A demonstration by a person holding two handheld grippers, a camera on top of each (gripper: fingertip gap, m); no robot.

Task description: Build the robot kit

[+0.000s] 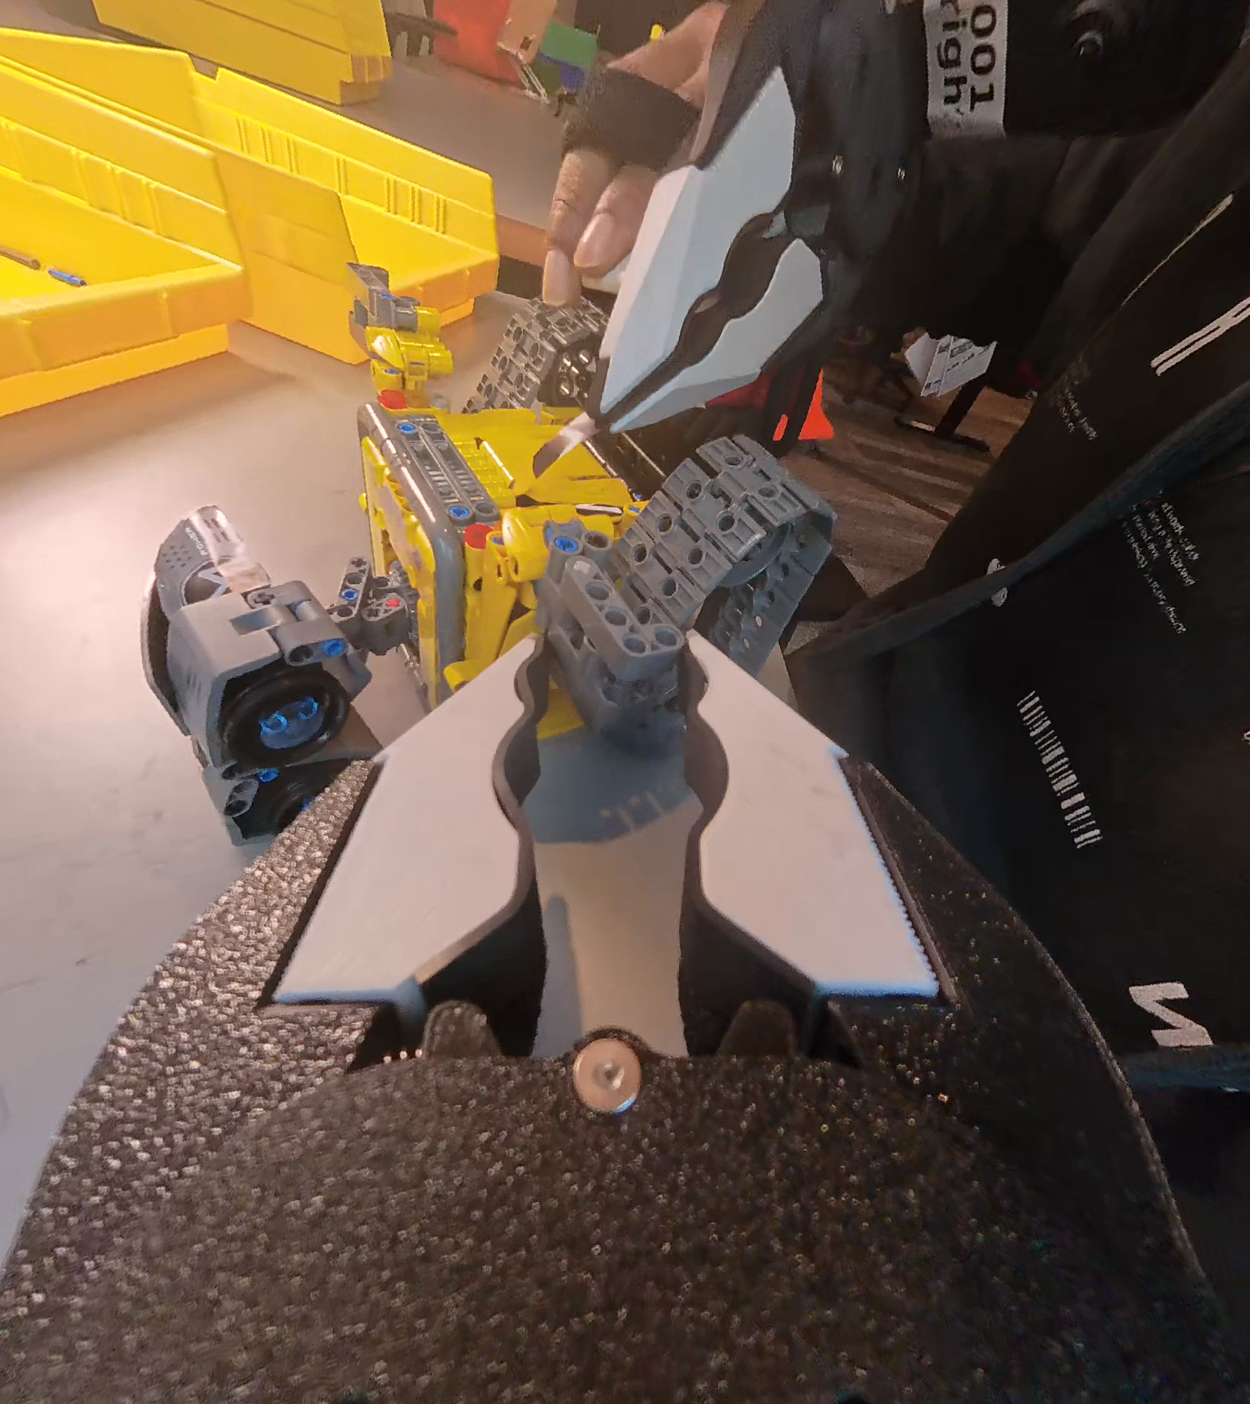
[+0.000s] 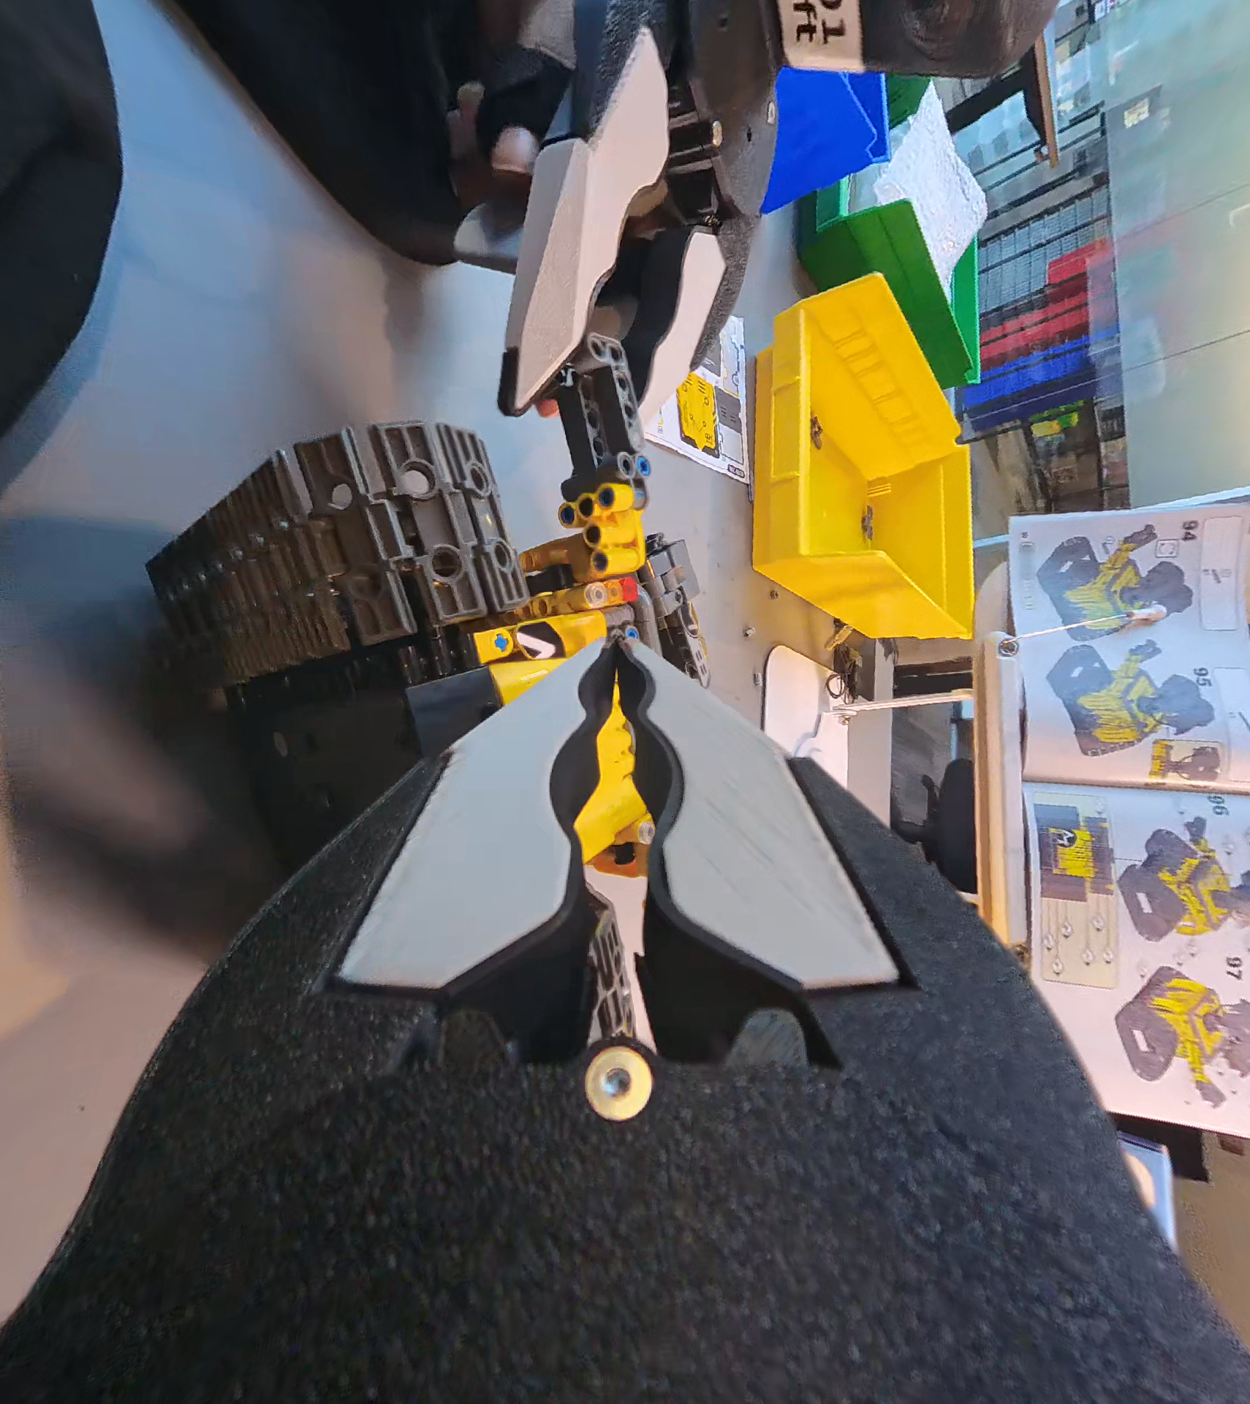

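A yellow brick-built tracked robot model (image 1: 455,532) lies on the grey table (image 1: 75,760). It has grey tracks (image 1: 721,532) and a head with blue lenses (image 1: 265,684). My left gripper (image 1: 610,657) is shut on the model's grey beam arm (image 1: 614,623). The right wrist view shows it at the top (image 2: 569,380), clamping that beam (image 2: 599,403). My right gripper (image 2: 616,646) is shut, its tips against the model's yellow panel (image 2: 531,642). In the left wrist view it (image 1: 607,414) pinches a small thin shiny strip (image 1: 561,448) over the yellow body.
Yellow bins (image 1: 151,228) stand on the far left. The right wrist view shows a yellow bin (image 2: 857,494), a green bin (image 2: 903,266), a blue bin (image 2: 827,129) and an open instruction booklet (image 2: 1153,798). A gloved hand (image 1: 591,228) and dark clothing (image 1: 1138,684) are on the right. My hands' fingertips stand some 7 cm from each other.
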